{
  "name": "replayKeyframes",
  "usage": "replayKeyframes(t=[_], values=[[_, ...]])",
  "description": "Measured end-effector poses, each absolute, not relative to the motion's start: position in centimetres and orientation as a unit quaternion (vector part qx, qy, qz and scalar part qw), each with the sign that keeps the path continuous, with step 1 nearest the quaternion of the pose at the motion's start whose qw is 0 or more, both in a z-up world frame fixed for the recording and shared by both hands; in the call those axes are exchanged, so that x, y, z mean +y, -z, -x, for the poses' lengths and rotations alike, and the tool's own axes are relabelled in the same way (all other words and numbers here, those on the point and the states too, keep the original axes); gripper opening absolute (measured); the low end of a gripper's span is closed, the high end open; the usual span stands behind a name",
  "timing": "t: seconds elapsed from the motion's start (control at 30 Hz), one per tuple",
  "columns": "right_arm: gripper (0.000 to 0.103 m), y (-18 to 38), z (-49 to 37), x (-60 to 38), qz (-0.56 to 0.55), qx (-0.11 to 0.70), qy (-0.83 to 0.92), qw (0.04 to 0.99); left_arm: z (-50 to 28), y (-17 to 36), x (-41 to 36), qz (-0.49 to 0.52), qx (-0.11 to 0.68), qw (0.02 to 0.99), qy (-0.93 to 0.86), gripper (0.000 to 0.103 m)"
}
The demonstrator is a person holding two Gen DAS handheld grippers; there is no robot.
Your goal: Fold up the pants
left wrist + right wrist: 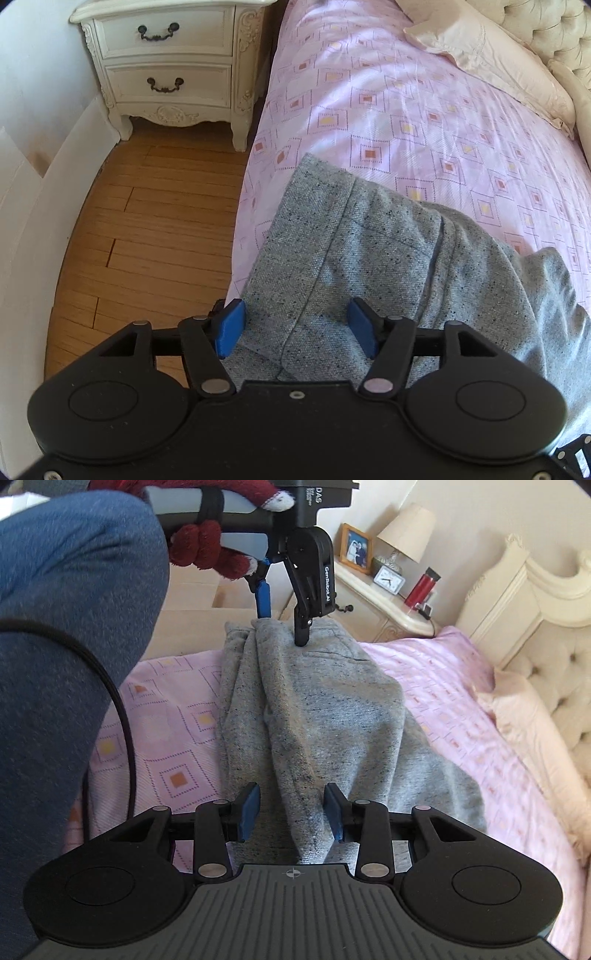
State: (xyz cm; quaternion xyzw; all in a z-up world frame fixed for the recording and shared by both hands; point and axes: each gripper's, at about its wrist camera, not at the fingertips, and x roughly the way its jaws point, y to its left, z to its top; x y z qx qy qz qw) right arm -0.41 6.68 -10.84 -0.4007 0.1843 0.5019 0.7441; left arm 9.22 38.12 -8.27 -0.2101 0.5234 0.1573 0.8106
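Grey speckled pants (388,258) lie folded lengthwise on the pink patterned bed sheet (388,110), near the bed's left edge. My left gripper (297,328) is open, its blue pads (231,328) straddling one end of the pants. In the right wrist view the pants (332,709) stretch away from me. My right gripper (291,812) is open, its blue pads on either side of a raised ridge of cloth at the near end. The left gripper (282,622) shows at the far end of the pants, fingers apart over the cloth.
A white nightstand (173,66) stands on the wooden floor (147,229) left of the bed. A pink pillow (498,62) and tufted headboard (546,672) lie at the bed's head. Another nightstand holds a lamp (404,531), clock, photo frame and red bottle (421,585). The person's blue-clad leg (62,646) is at left.
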Motion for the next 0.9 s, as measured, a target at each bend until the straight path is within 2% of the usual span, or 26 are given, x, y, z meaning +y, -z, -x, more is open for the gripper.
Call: replayKeyframes(t=[0.03, 0.1, 0.17, 0.2, 0.23, 0.27, 0.3, 0.4, 0.6, 0.73, 0.87, 0.9], values=[[0.036, 10.8, 0.4, 6.6, 0.399, 0.184, -0.501, 0.746, -9.4, 8.3, 38.1, 0.212, 0.524, 0.81, -0.156, 0.064], [0.036, 10.7, 0.1, 6.4, 0.395, 0.182, -0.497, 0.751, -9.7, 8.4, 37.9, 0.218, 0.522, 0.81, -0.153, 0.057], [0.033, 10.4, 0.0, 6.2, 0.389, 0.183, -0.493, 0.756, -9.6, 8.2, 38.0, 0.234, 0.515, 0.809, -0.158, 0.043], [0.028, 10.3, -0.2, 6.2, 0.387, 0.184, -0.491, 0.758, -9.5, 8.1, 38.0, 0.236, 0.511, 0.809, -0.167, 0.027], [0.012, 10.2, -0.2, 6.2, 0.385, 0.184, -0.488, 0.762, -9.6, 8.0, 37.9, 0.234, 0.511, 0.809, -0.17, 0.025], [0.005, 10.1, -0.3, 6.2, 0.381, 0.187, -0.488, 0.763, -9.6, 8.0, 37.9, 0.233, 0.511, 0.81, -0.169, 0.02], [0.005, 10.0, -0.5, 6.2, 0.374, 0.194, -0.49, 0.763, -9.6, 7.9, 37.9, 0.23, 0.512, 0.81, -0.17, 0.014], [0.004, 8.7, -1.3, 5.9, 0.322, 0.218, -0.491, 0.779, -9.7, 7.0, 37.5, 0.218, 0.51, 0.814, -0.173, 0.01], [0.004, 5.6, -3.1, 4.3, 0.208, 0.27, -0.5, 0.796, -8.3, 1.8, 37.0, 0.196, 0.481, 0.84, -0.158, 0.01], [0.004, 7.5, -2.6, 5.3, 0.244, 0.277, -0.516, 0.773, -7.3, 0.5, 36.4, 0.164, 0.485, 0.847, -0.143, 0.01], [0.008, 10.4, -1.8, 6.5, 0.294, 0.307, -0.533, 0.731, -7.9, 4.1, 36.4, 0.137, 0.53, 0.822, -0.154, 0.012], [0.008, 10.4, -1.6, 6.4, 0.296, 0.304, -0.536, 0.73, -8.1, 5.4, 36.6, 0.135, 0.547, 0.811, -0.159, 0.015]])
